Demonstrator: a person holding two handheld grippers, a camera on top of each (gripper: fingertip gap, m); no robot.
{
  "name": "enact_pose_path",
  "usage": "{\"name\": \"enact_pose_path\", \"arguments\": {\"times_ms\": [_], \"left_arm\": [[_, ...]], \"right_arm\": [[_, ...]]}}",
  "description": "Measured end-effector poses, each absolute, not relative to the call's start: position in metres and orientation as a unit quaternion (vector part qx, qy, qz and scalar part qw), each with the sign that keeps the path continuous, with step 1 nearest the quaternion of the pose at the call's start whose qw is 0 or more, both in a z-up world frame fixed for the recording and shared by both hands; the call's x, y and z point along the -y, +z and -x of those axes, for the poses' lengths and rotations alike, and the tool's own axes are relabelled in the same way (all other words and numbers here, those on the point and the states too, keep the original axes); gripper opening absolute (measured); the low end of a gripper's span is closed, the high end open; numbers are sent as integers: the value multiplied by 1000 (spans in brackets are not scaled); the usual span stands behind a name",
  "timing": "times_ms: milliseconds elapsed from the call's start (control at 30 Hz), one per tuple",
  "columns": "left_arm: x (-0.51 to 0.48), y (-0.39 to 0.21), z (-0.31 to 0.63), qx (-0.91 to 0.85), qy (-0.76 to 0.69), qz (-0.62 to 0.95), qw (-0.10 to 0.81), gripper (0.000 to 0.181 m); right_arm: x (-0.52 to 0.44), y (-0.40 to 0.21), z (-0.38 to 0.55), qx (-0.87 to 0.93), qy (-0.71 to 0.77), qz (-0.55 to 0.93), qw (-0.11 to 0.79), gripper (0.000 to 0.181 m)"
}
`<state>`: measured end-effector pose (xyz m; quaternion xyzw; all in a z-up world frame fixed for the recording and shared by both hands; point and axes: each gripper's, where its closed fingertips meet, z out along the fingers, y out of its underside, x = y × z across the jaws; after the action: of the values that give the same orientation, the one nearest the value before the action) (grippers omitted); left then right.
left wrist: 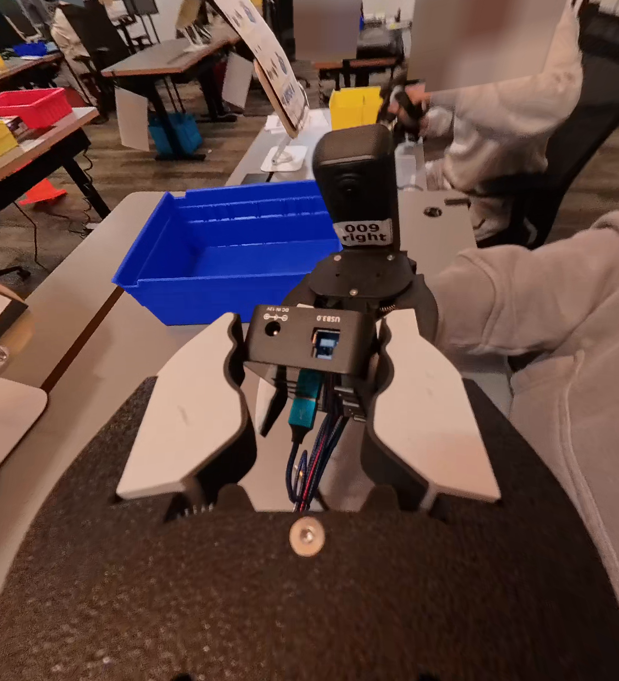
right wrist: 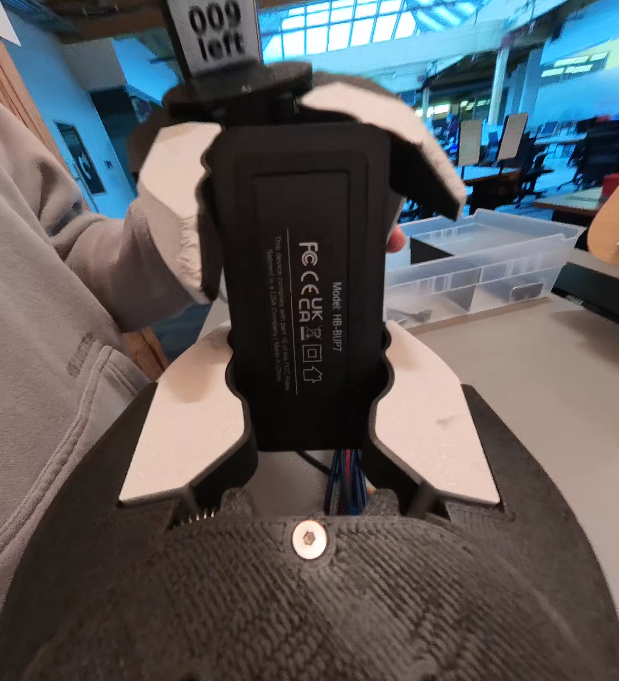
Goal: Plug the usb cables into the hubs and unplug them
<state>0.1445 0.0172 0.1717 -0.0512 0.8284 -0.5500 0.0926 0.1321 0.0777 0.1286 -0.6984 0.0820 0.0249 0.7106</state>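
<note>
While the black hub (left wrist: 306, 341) is hanging in the air over the table (left wrist: 79, 294), both grippers are squeezing it, one at each end. The left gripper (left wrist: 308, 346) is pinching the end with the round hole and the blue socket. The right gripper (right wrist: 310, 372) is pinching the other end, near where the cables (right wrist: 346, 479) are coming out.

The hub is looking hard and smooth, like a little box, so it is likely stiff, light and a bit slippery. Holding its flat sides is probably best. The cables are soft and bendy; grabbing a plug (left wrist: 303, 412) by its hard shell is likely safer than tugging the cord.

The left wrist view is showing the teal plug, the sockets and a blue bin (left wrist: 227, 258). The right wrist view is showing the hub's flat back and a clear bin (right wrist: 485, 258).
</note>
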Motion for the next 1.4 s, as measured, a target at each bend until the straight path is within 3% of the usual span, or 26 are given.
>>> {"name": "enact_pose_path", "arguments": {"times_ms": [233,667,867,1400], "left_arm": [[-25,189,-147,-849,-516,29,105,69],[-30,167,-148,-912,-388,-12,136,69],[-35,159,-149,-926,-349,-15,145,69],[-35,205,-156,-817,-566,63,94,75]], "right_arm": [[-78,120,-137,-93,-17,727,680,75],[-84,118,-151,-124,-77,760,633,76],[-88,109,-152,-128,-73,783,605,70],[-82,121,-153,-151,-30,717,679,67]]}}
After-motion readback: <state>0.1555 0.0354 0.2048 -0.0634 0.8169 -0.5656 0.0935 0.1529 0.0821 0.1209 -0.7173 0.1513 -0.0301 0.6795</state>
